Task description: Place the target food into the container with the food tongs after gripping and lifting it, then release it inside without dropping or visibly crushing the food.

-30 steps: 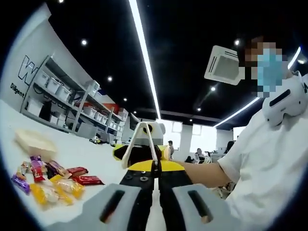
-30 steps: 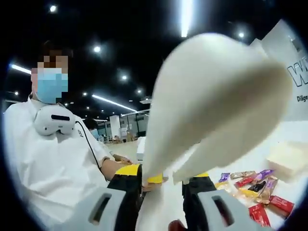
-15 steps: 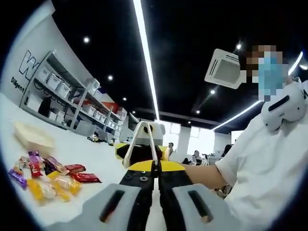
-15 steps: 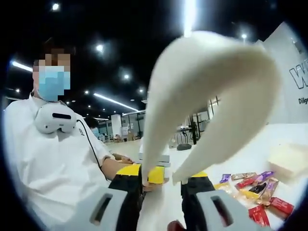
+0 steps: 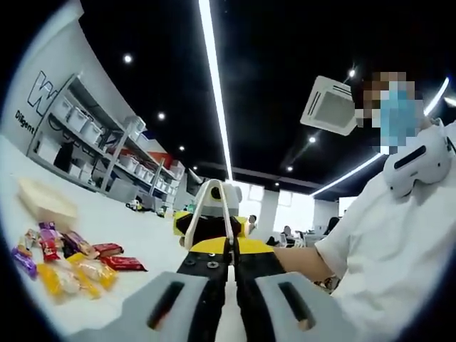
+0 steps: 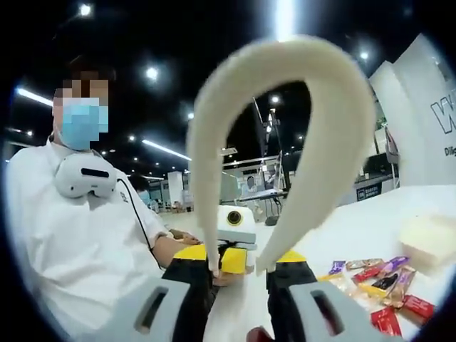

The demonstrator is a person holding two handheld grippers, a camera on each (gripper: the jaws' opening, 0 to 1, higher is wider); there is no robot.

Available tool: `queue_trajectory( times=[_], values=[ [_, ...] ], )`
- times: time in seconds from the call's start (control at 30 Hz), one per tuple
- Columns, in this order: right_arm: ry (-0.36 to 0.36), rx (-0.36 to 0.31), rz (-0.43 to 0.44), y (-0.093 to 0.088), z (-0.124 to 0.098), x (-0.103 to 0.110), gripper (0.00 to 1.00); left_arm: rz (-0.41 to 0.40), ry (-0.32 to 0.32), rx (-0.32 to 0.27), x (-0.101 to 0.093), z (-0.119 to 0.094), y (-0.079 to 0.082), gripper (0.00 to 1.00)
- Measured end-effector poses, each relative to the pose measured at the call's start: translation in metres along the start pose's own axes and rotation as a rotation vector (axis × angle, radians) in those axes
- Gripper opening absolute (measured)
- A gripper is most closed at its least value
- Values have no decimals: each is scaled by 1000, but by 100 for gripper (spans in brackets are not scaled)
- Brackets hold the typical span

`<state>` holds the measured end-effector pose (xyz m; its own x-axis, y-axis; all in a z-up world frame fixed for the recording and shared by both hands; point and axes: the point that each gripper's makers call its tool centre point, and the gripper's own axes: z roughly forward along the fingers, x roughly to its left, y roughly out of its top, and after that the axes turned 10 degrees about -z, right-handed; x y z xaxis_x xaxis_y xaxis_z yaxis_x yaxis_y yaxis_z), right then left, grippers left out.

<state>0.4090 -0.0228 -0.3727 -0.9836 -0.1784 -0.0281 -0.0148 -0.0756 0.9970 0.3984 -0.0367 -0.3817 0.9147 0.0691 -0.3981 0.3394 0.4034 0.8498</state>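
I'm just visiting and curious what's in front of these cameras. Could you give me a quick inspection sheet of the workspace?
Surface: white table, snacks and a container at one end.
Job's things: wrapped snacks in a loose pile; pale container beside them, contents not visible; white tongs held above the table, gripping no food.
Clutter: nothing seen.
Grippers: right tool shut on the tongs; left tool shut, holding nothing.
Cables: thin dark cord down the person's shirt.
Surroundings: shelves with bins, ceiling light strip, person in a white shirt.
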Motion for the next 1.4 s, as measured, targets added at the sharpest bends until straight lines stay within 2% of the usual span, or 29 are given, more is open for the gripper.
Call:
queue_trajectory(
  times=[0.43, 0.93, 1.27, 1.4],
  values=[
    [-5, 14, -40, -1, 0, 1, 24, -5, 6, 9, 1, 0, -1, 1],
    [-22, 29, -55, -4, 1, -5, 22, 5, 50, 37, 7, -3, 0, 2],
    [-58, 31, -53, -3, -4, -12, 21, 58, 112, 45, 15, -12, 10, 5],
    [-68, 46, -58, -4, -5, -14, 21, 66, 135, 53, 18, -16, 12, 9]
  ],
)
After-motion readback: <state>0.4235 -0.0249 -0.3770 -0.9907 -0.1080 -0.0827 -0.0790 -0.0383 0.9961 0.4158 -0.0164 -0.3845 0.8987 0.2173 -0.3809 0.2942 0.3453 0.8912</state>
